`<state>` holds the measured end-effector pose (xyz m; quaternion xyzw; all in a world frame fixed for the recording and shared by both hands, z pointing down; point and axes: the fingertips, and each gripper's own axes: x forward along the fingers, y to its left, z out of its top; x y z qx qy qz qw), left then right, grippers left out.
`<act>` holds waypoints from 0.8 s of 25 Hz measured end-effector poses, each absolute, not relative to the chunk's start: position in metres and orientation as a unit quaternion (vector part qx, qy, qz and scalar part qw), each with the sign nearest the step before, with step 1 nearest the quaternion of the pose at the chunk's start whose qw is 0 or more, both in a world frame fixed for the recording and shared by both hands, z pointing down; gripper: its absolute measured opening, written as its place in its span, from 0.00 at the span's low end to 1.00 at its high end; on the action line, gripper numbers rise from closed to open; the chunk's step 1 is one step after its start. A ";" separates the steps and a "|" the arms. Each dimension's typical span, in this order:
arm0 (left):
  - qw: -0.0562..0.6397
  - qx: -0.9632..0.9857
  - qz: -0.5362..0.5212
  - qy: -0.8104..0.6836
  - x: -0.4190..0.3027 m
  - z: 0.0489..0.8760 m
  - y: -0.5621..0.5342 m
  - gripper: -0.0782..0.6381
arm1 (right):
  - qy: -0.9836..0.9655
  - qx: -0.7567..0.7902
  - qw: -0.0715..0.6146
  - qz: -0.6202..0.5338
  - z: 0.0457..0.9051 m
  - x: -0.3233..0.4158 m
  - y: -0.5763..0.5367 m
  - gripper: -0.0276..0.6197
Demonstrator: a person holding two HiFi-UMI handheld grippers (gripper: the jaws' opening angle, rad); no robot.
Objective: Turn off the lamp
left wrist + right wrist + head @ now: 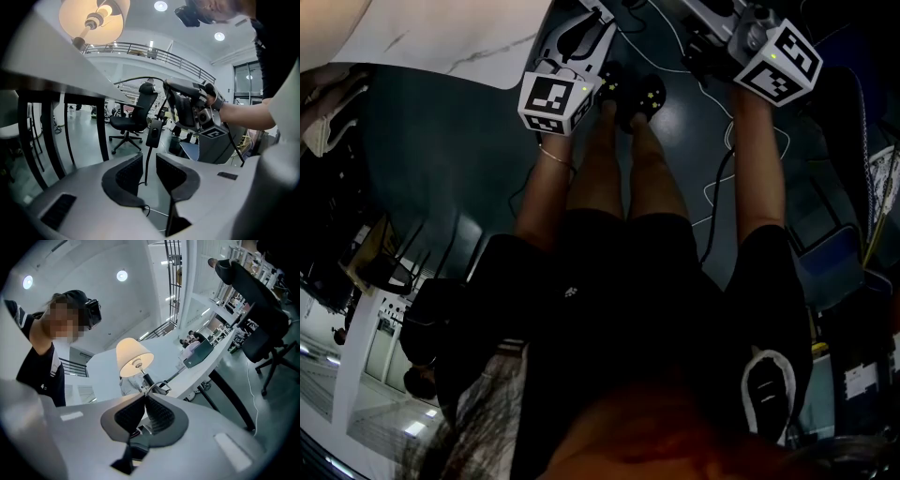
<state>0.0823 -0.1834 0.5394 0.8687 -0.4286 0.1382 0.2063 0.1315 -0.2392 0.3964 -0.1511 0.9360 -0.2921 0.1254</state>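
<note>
Both bare arms stretch forward: left arm (546, 192) toward 12 o'clock, right arm (761, 169) toward 1 o'clock. The left gripper (149, 161) has its jaws apart; the right gripper (145, 397) pinches a thin cord (161, 384) at its tips.

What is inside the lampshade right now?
Looking up into the lampshade from the left gripper view: a glowing bulb on its socket. The table hides the lamp's base.

The head view looks steeply down past both arms to the floor (412, 131). The left hand-held gripper (149, 161) camera sits below the surface (51, 63) and faces up and across. The right hand-held gripper (144, 397) camera tilts up, near the lamp (133, 357). Both gripper views share the lamp and the cord (159, 384).
</note>
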 end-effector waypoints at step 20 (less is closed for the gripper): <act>0.191 0.872 0.147 -0.426 0.093 0.551 -0.194 0.15 | 0.924 -0.123 0.165 -0.324 0.387 0.129 -0.233 0.07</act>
